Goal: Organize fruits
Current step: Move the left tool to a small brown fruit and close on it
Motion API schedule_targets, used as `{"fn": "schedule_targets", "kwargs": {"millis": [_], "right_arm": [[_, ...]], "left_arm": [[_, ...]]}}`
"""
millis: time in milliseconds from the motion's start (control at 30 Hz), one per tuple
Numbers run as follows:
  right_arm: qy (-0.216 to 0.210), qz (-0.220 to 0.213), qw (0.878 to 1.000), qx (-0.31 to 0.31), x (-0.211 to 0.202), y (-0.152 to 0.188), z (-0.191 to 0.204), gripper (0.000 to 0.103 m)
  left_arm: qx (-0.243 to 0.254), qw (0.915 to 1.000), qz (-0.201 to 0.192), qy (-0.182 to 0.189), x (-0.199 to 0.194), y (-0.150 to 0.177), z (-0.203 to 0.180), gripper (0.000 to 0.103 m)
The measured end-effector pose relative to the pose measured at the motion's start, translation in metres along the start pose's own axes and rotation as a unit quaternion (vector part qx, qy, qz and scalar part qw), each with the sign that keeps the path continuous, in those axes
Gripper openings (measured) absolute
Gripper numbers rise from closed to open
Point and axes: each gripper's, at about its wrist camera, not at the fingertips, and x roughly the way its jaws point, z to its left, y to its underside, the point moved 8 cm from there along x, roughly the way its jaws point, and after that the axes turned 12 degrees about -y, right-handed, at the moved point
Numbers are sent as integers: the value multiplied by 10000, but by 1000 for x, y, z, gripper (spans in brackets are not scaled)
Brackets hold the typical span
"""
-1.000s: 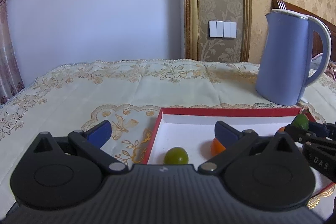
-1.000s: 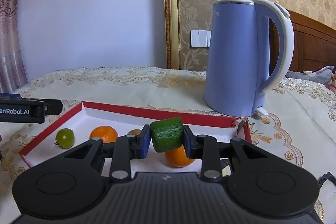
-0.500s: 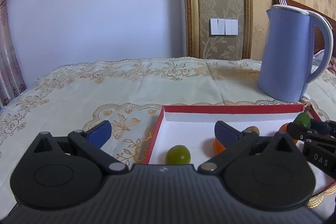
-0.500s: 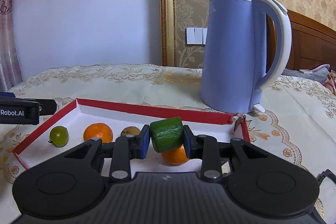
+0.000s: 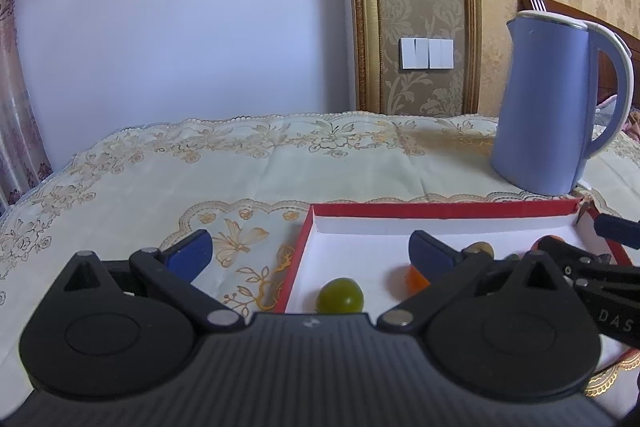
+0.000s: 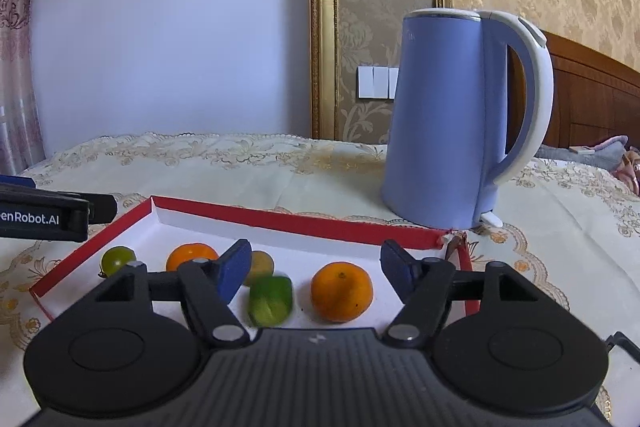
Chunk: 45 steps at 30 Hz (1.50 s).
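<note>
A red-rimmed white tray [image 6: 280,217] holds a green tomato [image 6: 117,259], an orange [image 6: 188,255], a small brownish fruit [image 6: 262,265], a second orange [image 6: 341,291] and a blurred green cucumber piece [image 6: 271,300]. My right gripper [image 6: 316,269] is open above the tray, with the cucumber piece loose below, nearer its left finger. My left gripper [image 5: 308,253] is open and empty over the tray's left rim [image 5: 298,259], with the green tomato [image 5: 340,295] just in front of it.
A blue electric kettle [image 6: 460,123] stands behind the tray's right corner, also in the left wrist view [image 5: 556,103]. An embroidered cream tablecloth [image 5: 240,163] covers the table. A wall stands behind the table.
My right gripper has opened and let go of the cucumber piece, which has dropped into the tray. The left gripper has barely moved.
</note>
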Motion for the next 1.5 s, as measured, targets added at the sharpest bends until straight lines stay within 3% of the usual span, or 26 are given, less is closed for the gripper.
{"fn": "schedule_targets", "kwargs": {"millis": [367,600,833,1167,1367,1433,1500], "right_arm": [[-45,-16,10000,33,-2,-1,0,71],[-83,-56,9999,58,-5,-2,1,71],[-94,-51,9999,113,-5,-2,-1,71],[-105,-235,9992,292,-17,-4,-5,71],[15,-336,9988,348,-43,7,3,72],[-5,-460,9979,453,-61,12,4,79],[8,-584,9966,583,-79,17,3,82]], "left_arm": [[-23,10000,60,-32,3,1,1,103],[-257,9992,246,182,4,1,4,103],[-420,9984,318,224,-14,11,18,103],[27,9970,322,700,-68,61,29,103],[484,9966,141,646,-85,77,17,103],[486,9961,212,709,-85,81,14,103],[555,9954,313,709,-84,87,10,92]]}}
